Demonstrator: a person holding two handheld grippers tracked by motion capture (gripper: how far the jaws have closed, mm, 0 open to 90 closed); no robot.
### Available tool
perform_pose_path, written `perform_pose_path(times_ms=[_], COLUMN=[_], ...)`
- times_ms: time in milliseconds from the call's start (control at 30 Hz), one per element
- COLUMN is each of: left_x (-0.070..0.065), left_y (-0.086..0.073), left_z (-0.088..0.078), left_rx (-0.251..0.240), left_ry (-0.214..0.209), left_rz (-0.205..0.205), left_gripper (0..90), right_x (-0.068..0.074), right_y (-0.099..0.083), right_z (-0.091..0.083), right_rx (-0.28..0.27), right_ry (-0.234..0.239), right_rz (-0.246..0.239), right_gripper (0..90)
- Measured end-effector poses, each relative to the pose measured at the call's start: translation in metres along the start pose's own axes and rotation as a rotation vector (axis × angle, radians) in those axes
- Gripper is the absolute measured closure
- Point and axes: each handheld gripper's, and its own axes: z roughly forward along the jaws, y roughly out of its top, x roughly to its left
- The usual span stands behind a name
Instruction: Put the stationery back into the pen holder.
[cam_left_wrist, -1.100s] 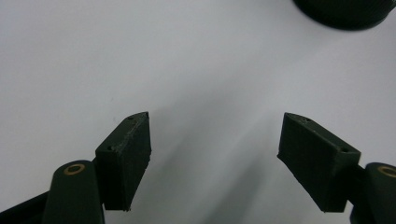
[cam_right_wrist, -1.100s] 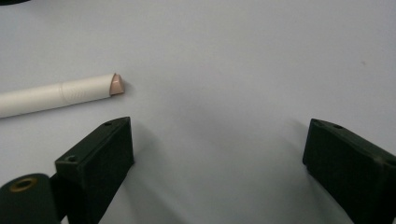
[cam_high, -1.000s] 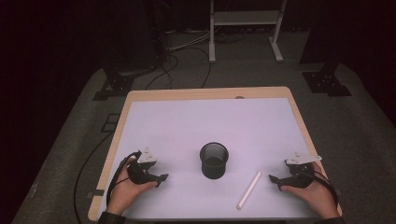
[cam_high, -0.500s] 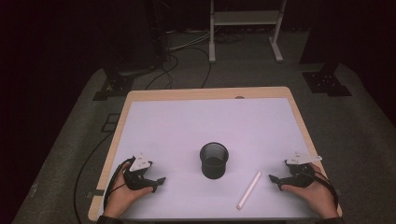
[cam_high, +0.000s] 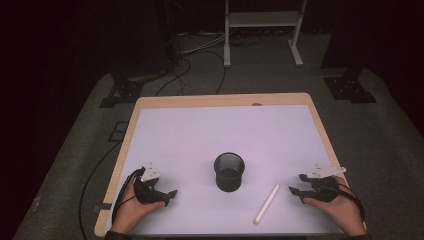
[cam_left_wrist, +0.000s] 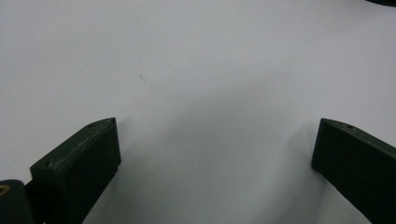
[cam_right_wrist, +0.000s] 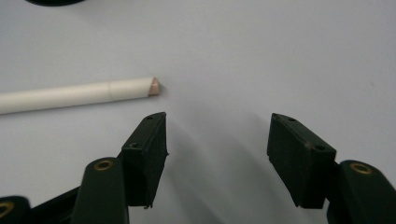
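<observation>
Your right gripper (cam_high: 298, 190) rests on the white table cover (cam_high: 220, 130) at the near right, its jaws pointing left toward the white pencil (cam_high: 266, 203). The pencil lies flat on the cover, just left of those jaws and apart from them, slanting from its near-left end up to its far-right end. In the right gripper view the pencil (cam_right_wrist: 79, 94) lies across the upper left with its sharpened tip pointing right, just beyond the tip of the left-hand jaw and outside the gap; only bare cover lies between the jaws. Your right gripper (cam_right_wrist: 217, 133) is released, its jaws having just been closing partway, with nothing between them.

Your left gripper (cam_high: 170, 196) sits at the near left of the table, well apart from the pencil, with the black mesh cup (cam_high: 229, 171) standing upright between the two grippers, a little farther back. In the left gripper view your left gripper (cam_left_wrist: 217, 128) stands wide, its jaws having just been opening, holding nothing.
</observation>
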Motion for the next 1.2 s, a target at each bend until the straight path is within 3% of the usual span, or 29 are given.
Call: perform_pose_path(times_ms=[467,1200], left_x=[0.000,0.000], left_y=[0.000,0.000], left_z=[0.000,0.000], left_rx=[0.000,0.001], left_ry=[-0.004,-0.005], left_rz=[-0.006,-0.008], left_gripper=[0.4,0.5], right_x=[0.022,0.051], right_y=[0.024,0.039], right_z=[-0.005,0.017], right_rx=[-0.019,0.023], right_ry=[0.155,0.302], right_rz=[-0.134,-0.260], right_gripper=[37.0,37.5])
